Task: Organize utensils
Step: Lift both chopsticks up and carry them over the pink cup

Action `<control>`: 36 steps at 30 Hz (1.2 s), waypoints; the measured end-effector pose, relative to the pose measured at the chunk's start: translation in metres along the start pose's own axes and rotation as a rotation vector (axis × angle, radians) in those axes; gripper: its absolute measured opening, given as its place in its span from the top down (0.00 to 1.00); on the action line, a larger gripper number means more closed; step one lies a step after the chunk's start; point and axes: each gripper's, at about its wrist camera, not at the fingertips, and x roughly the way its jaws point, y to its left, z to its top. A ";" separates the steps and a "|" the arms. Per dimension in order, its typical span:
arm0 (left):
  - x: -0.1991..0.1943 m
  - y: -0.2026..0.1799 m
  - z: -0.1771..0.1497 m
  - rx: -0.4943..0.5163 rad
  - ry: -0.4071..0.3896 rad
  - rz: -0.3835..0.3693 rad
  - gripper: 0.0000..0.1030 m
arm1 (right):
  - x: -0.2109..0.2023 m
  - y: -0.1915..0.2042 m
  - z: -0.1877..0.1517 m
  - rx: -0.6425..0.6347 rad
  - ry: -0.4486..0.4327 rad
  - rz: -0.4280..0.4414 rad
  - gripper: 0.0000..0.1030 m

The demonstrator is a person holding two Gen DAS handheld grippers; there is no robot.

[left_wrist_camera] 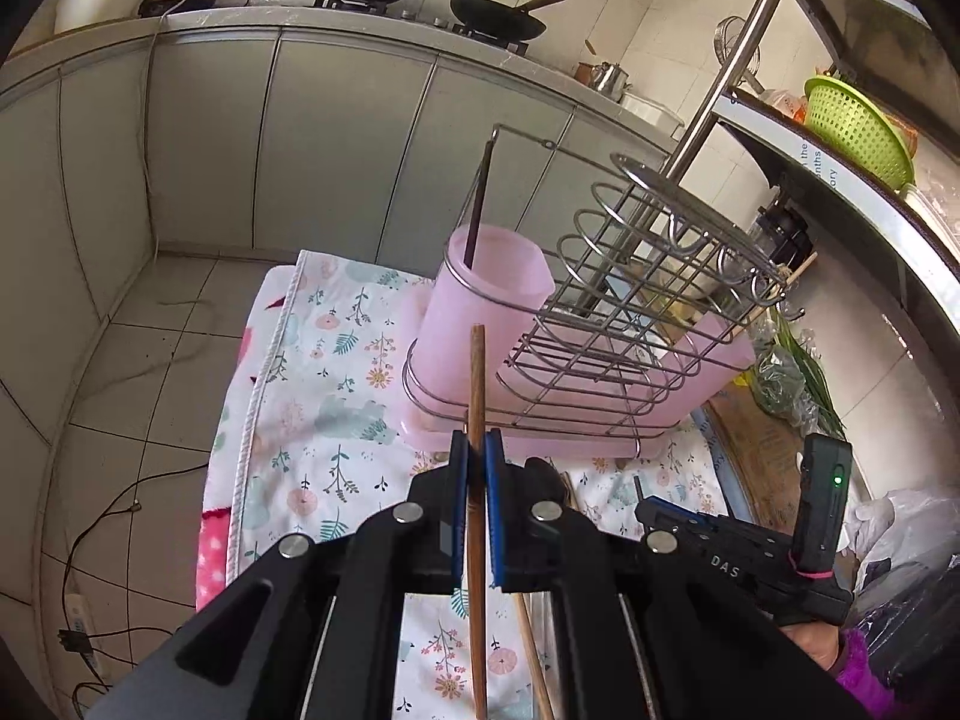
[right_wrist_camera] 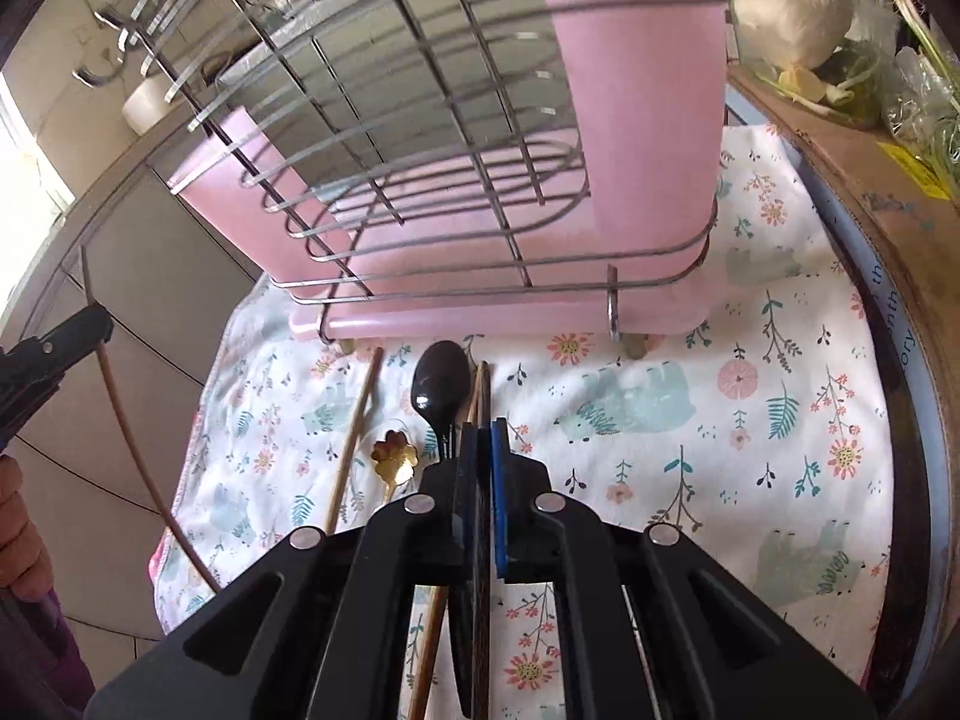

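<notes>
A wire utensil rack (left_wrist_camera: 630, 324) with pink plastic cups stands on a floral cloth (left_wrist_camera: 324, 396). One dark chopstick (left_wrist_camera: 477, 210) stands in the left pink cup (left_wrist_camera: 480, 312). My left gripper (left_wrist_camera: 477, 450) is shut on a brown wooden chopstick (left_wrist_camera: 477, 384), held in front of that cup. My right gripper (right_wrist_camera: 483, 438) is shut on a dark chopstick (right_wrist_camera: 480, 396) low over the cloth (right_wrist_camera: 690, 420), in front of the rack (right_wrist_camera: 420, 150). A black spoon (right_wrist_camera: 441, 396), a gold flower spoon (right_wrist_camera: 393, 450) and a light chopstick (right_wrist_camera: 354, 438) lie beside it.
Counter cabinets and a stove with two pans (left_wrist_camera: 498, 15) lie beyond. A metal shelf with a green colander (left_wrist_camera: 858, 126) is at right. A cardboard box (right_wrist_camera: 852, 168) with vegetables borders the cloth. Tiled floor with cables (left_wrist_camera: 120, 480) is at left.
</notes>
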 end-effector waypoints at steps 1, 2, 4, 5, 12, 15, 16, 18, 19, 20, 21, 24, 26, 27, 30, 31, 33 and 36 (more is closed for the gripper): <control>-0.004 -0.001 0.001 0.002 -0.015 -0.004 0.95 | -0.009 0.000 0.000 0.000 -0.026 0.007 0.95; -0.008 -0.002 0.002 0.004 -0.029 -0.008 0.95 | -0.014 0.001 0.001 0.001 -0.047 0.014 0.95; -0.016 -0.005 0.005 0.009 -0.059 -0.009 0.95 | -0.027 0.000 0.002 0.007 -0.085 0.030 0.95; -0.021 -0.006 0.007 0.009 -0.076 -0.010 0.95 | -0.034 -0.002 0.002 0.011 -0.109 0.041 0.95; -0.052 -0.013 0.024 0.010 -0.173 -0.016 0.95 | -0.091 -0.021 0.008 0.037 -0.258 0.084 0.95; -0.071 -0.019 0.038 0.022 -0.219 -0.023 0.95 | -0.115 -0.024 0.020 0.040 -0.331 0.094 0.95; -0.078 -0.021 0.044 0.028 -0.237 -0.024 0.95 | -0.123 -0.025 0.024 0.040 -0.354 0.096 0.95; -0.092 -0.025 0.056 0.038 -0.275 -0.026 0.95 | -0.137 -0.025 0.035 0.032 -0.405 0.096 0.95; -0.098 -0.027 0.062 0.043 -0.294 -0.027 0.95 | -0.144 -0.025 0.040 0.027 -0.429 0.095 0.95; -0.103 -0.029 0.068 0.045 -0.310 -0.026 0.95 | -0.149 -0.025 0.045 0.024 -0.452 0.092 0.95; -0.109 -0.030 0.074 0.048 -0.324 -0.024 0.95 | -0.157 -0.025 0.052 0.018 -0.482 0.089 0.95; -0.124 -0.034 0.095 0.046 -0.361 -0.014 0.95 | -0.171 -0.024 0.069 0.002 -0.563 0.074 0.96; -0.131 -0.036 0.109 0.044 -0.378 -0.019 0.95 | -0.178 -0.023 0.079 -0.011 -0.610 0.060 0.96; -0.134 -0.038 0.115 0.045 -0.391 -0.013 0.95 | -0.180 -0.022 0.083 -0.017 -0.629 0.056 0.96; -0.137 -0.042 0.132 0.060 -0.421 0.020 0.95 | -0.186 -0.023 0.099 -0.025 -0.691 0.055 0.96; -0.136 -0.043 0.137 0.065 -0.424 0.030 0.95 | -0.187 -0.023 0.103 -0.029 -0.710 0.053 0.96; -0.131 -0.045 0.144 0.077 -0.425 0.053 0.95 | -0.189 -0.022 0.109 -0.037 -0.747 0.047 0.96; -0.114 -0.049 0.151 0.103 -0.408 0.081 0.95 | -0.189 -0.022 0.121 -0.048 -0.797 0.040 0.96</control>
